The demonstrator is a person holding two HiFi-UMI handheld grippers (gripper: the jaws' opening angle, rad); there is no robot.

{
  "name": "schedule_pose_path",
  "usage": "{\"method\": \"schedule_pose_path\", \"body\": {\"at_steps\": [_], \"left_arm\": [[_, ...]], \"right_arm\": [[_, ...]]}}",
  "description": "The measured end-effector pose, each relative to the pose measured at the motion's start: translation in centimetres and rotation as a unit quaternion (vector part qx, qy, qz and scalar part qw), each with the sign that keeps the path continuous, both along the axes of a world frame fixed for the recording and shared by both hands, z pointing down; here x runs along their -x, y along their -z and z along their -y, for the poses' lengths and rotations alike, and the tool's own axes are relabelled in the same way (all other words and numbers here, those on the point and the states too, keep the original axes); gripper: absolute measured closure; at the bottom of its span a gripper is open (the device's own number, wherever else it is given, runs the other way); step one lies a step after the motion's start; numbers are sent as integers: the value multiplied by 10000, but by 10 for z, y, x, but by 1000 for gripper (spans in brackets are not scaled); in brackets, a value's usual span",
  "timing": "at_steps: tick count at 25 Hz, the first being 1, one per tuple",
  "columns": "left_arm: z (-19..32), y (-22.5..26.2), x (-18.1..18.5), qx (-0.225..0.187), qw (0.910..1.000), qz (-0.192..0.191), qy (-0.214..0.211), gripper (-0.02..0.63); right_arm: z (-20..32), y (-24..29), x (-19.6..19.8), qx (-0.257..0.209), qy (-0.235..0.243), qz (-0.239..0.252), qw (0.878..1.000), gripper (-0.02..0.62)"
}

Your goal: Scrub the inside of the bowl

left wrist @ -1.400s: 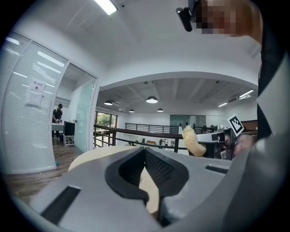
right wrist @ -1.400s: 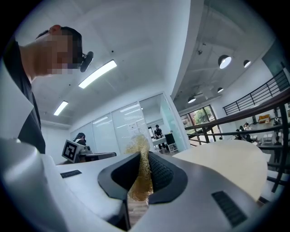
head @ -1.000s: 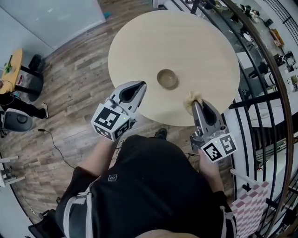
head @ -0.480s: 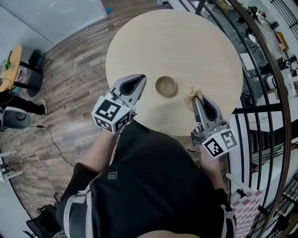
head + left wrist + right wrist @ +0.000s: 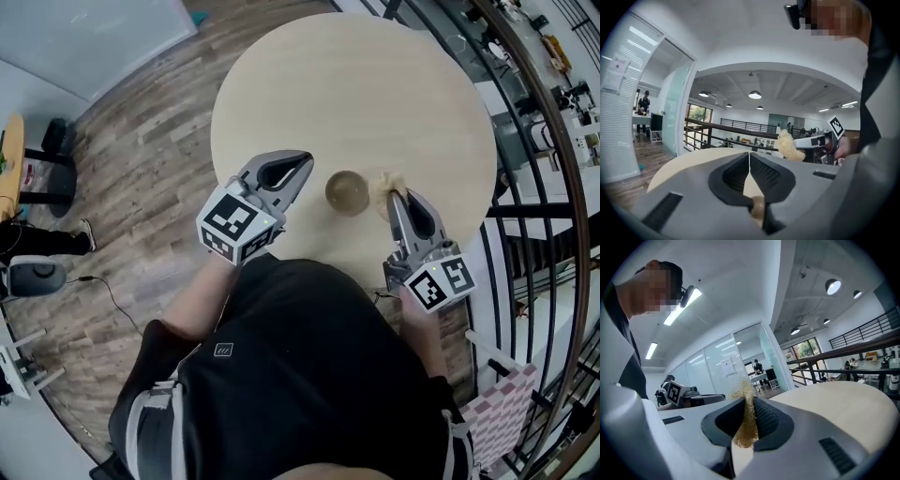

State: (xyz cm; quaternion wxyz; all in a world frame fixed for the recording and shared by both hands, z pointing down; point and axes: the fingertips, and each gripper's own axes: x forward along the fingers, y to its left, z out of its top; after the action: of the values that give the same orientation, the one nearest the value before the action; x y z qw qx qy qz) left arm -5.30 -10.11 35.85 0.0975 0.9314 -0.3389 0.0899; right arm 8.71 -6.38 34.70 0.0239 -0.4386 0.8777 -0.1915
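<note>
A small tan bowl (image 5: 347, 192) stands upright near the front edge of the round wooden table (image 5: 356, 84). My left gripper (image 5: 306, 163) is shut and empty, its tip just left of the bowl's rim. In the left gripper view the jaws (image 5: 749, 161) meet with nothing between them. My right gripper (image 5: 393, 199) is shut on a tan fibrous scrubber (image 5: 385, 185), which hangs close to the bowl's right rim. The right gripper view shows the scrubber (image 5: 746, 425) pinched between the pads, its fibres sticking out past the tips. The bowl's inside looks empty.
A black metal railing (image 5: 525, 141) curves round the table's right side, with desks beyond it. Wood-plank floor (image 5: 150, 159) lies to the left. My torso in dark clothing (image 5: 300, 375) fills the bottom of the head view, against the table's front edge.
Both grippers have moved forward over the table's front edge and come in toward the bowl from either side. The scrubber stays in the right gripper.
</note>
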Motion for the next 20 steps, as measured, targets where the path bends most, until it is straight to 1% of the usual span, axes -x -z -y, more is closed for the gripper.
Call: {"method": "schedule_pose_path", "body": {"at_steps": [4,6,9,12,14,16,18,20], "left_arm": [[20,-12,-12,29,9983,130,-562,597],[28,-20,-17,137,9958,47,-903,595],[32,-33,-27,423,9875,-159,-1509,593],[34,-49,-44,670,9774,-170,-1996,570],[36,-64,-50,765,9729,-66,-2183,544],[40,-85,-55,913,9699,74,-2258,537],[40,-111,-62,1180,9657,250,-2300,528],[36,-136,-70,1419,9597,461,-2379,526]], "right_arm": [[16,-17,0,222,-381,-130,9989,537],[21,-27,2,357,-549,-220,9976,537],[21,-52,9,649,-692,-337,9949,537],[13,-82,11,1009,-736,-468,9911,537],[7,-103,14,1307,-666,-458,9881,537],[4,-120,16,1558,-598,-300,9855,537],[4,-133,15,1664,-578,-297,9839,537],[8,-147,15,1669,-482,-503,9835,537]]}}
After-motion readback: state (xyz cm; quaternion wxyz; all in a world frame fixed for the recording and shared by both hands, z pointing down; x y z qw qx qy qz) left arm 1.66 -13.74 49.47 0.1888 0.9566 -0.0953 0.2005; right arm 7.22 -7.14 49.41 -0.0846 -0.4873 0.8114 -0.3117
